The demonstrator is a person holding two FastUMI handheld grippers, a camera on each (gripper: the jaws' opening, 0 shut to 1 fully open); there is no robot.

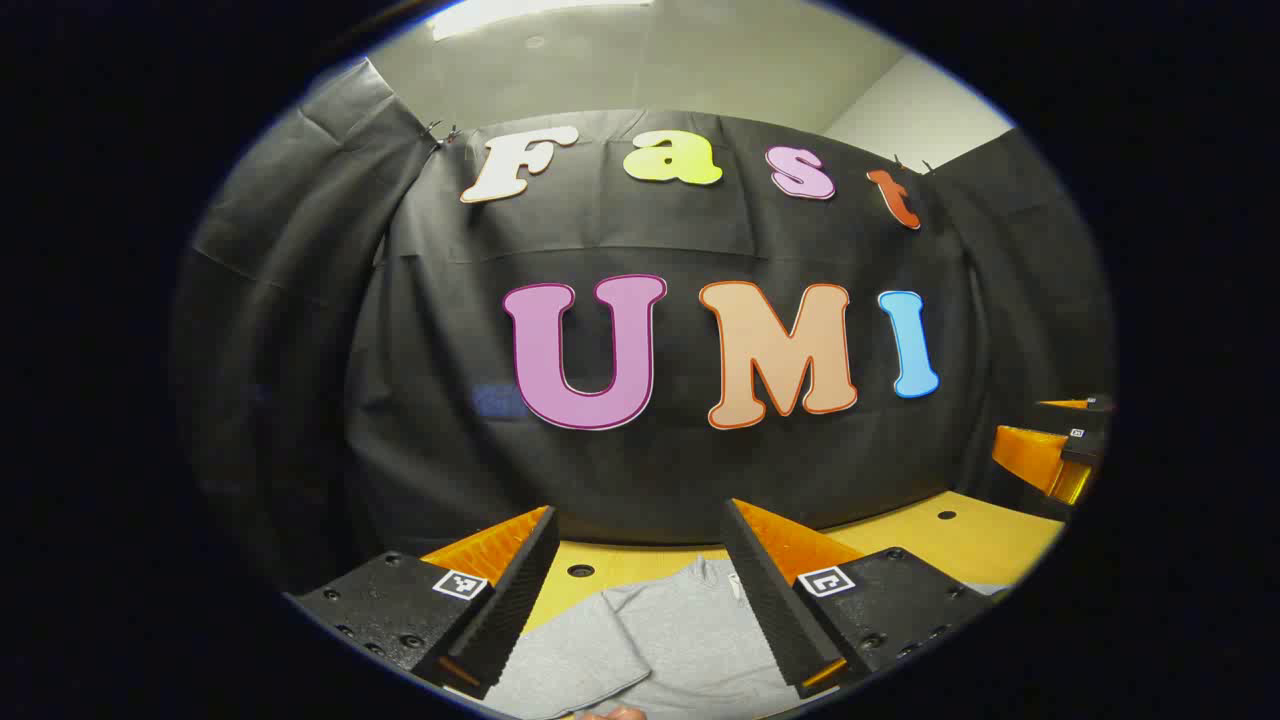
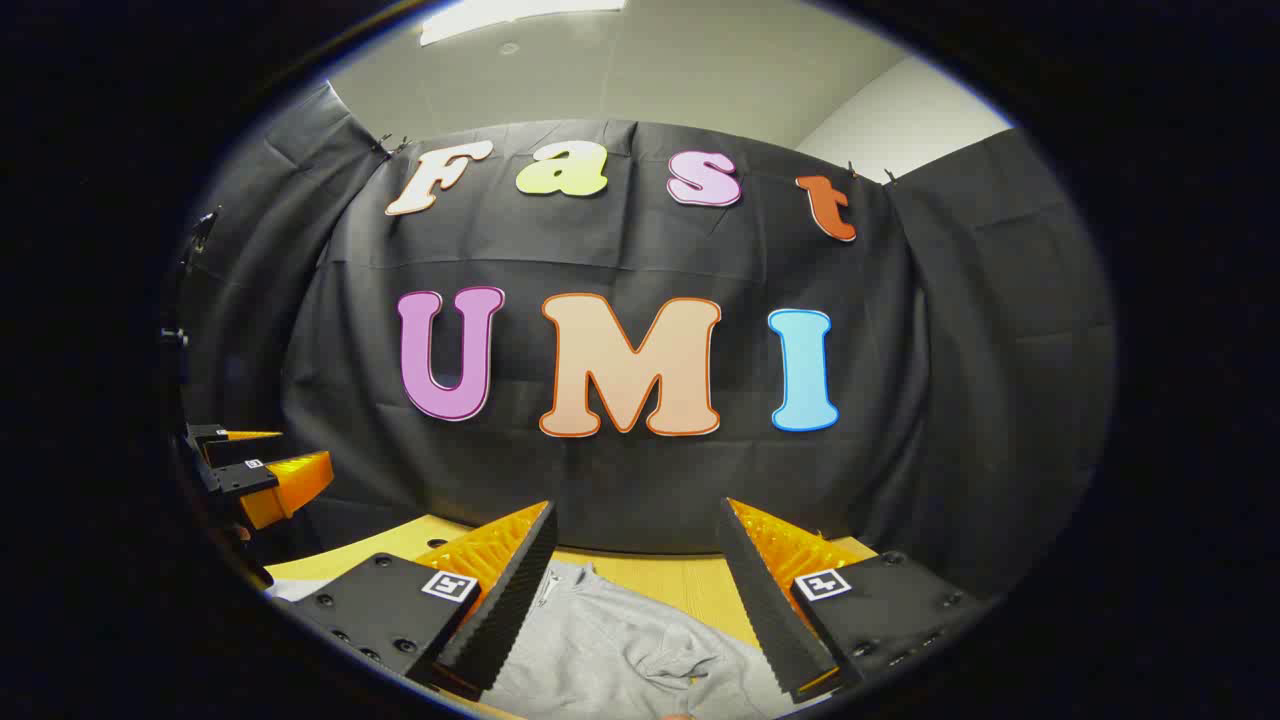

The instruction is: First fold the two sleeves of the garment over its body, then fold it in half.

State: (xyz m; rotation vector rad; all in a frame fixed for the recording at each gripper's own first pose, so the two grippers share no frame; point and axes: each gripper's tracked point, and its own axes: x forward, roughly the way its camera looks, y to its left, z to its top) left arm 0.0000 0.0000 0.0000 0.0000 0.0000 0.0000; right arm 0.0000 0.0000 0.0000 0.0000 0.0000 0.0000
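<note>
Left gripper view: left gripper (image 1: 640, 585) is hovering level, fingers spread, above the grey garment (image 1: 670, 640) lying on the bench (image 1: 960, 535). Risk: pinching body fabric along with a sleeve.

Right gripper view: right gripper (image 2: 635, 590) is likewise hovering, fingers spread over the garment (image 2: 620, 650); sleeve could slip.

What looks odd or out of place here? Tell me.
Nothing stands out. The grey fabric garment lies on the wooden table, slightly rumpled. The left gripper and right gripper are open above it.
</note>
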